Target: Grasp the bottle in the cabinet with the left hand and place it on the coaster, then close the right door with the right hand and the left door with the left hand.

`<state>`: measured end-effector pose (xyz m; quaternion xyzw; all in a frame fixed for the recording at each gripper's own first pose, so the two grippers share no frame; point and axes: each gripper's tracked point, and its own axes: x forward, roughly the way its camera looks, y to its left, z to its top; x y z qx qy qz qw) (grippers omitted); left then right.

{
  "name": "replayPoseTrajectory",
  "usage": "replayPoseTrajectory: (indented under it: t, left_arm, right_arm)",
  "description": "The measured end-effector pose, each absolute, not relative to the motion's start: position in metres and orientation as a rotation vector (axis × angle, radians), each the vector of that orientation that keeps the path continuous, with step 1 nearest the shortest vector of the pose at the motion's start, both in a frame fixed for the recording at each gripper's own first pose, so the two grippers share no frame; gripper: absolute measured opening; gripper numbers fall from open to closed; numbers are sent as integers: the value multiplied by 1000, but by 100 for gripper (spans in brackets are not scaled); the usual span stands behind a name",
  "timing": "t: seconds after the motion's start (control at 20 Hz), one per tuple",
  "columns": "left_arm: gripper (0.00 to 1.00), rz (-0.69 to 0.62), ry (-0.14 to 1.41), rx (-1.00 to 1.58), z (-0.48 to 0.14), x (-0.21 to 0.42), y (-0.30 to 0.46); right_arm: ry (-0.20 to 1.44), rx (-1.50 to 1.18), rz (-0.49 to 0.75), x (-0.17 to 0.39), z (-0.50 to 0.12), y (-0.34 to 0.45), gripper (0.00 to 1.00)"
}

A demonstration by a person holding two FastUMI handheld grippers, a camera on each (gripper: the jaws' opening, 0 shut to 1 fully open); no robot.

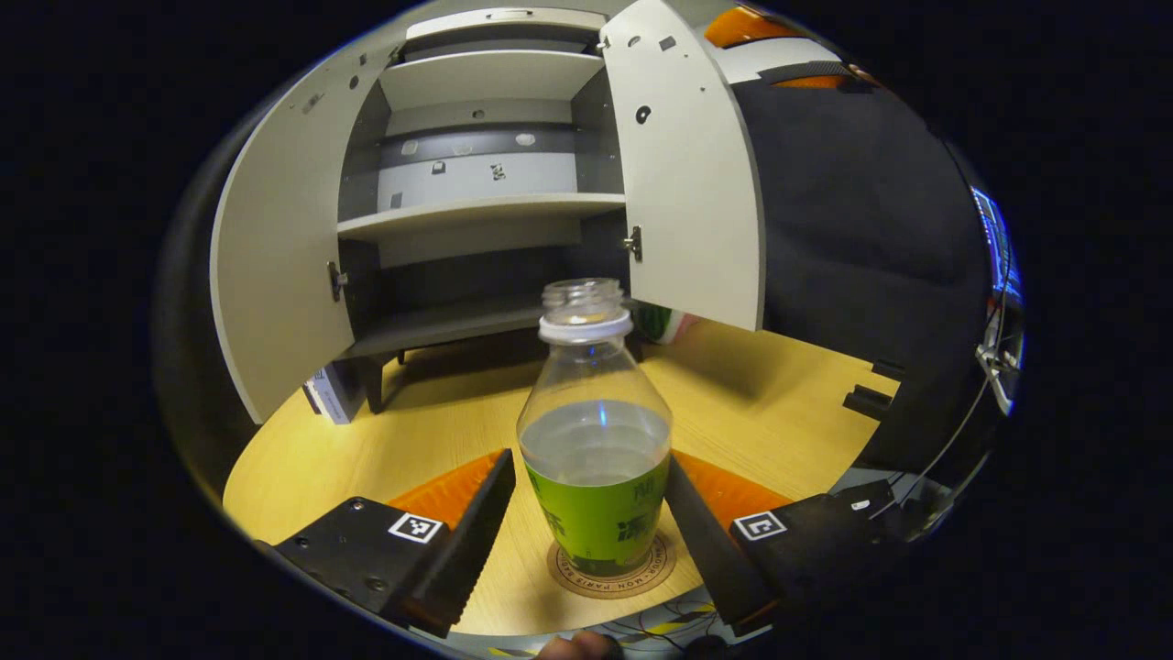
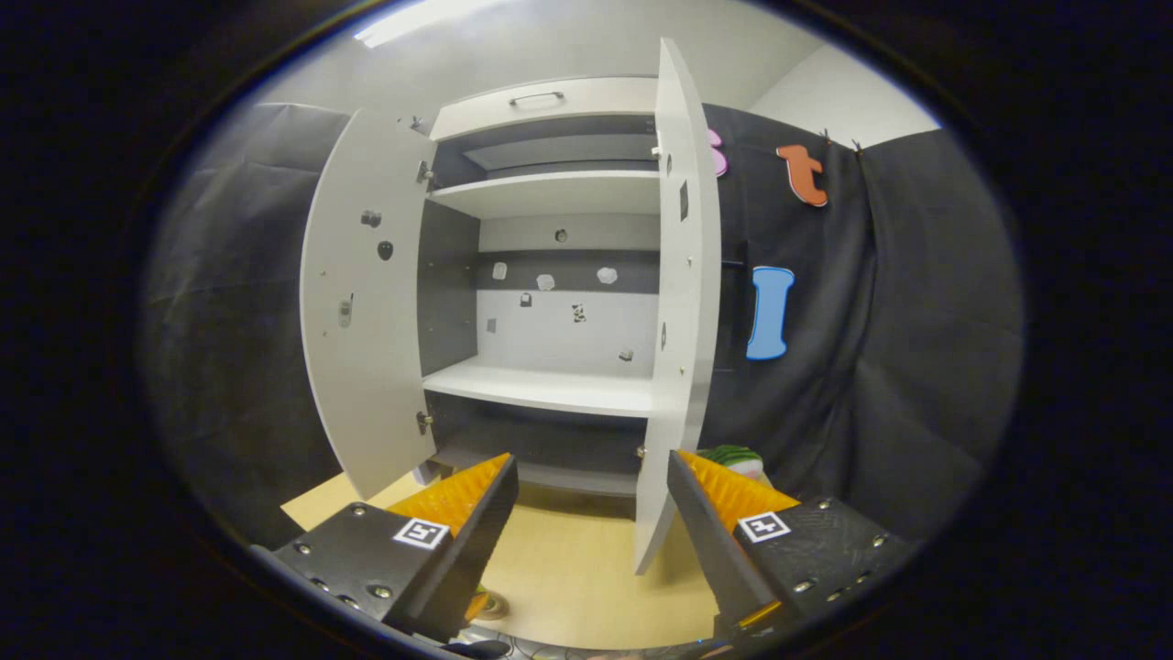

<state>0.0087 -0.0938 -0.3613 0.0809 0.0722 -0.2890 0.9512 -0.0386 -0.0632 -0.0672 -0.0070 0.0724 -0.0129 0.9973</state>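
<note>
The uncapped bottle [image 1: 596,449] could tip and spill its water if the left gripper [image 1: 591,527] pulls back crookedly and a finger catches it, since it stands upright on the coaster [image 1: 612,570] on the bench [image 1: 367,458], between the spread jaws, seemingly untouched.

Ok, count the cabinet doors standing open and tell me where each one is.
2. The left door is swung out on the cabinet's left side, and the right door stands edge-on at its right side. Both are open; none looks hidden.
</note>
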Motion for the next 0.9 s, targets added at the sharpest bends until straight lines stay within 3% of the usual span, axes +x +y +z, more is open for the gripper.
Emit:
replayPoseTrajectory:
  t: [0.5,0.9]
  left_arm:
    - [99,-579,107,128,-273,4,-99]
    - [99,-686,46,156,-159,1,-128]
  right_arm:
    - [101,2,-28,-49,-54,-73,99]
    - [27,13,-170,-52,-9,-143,99]
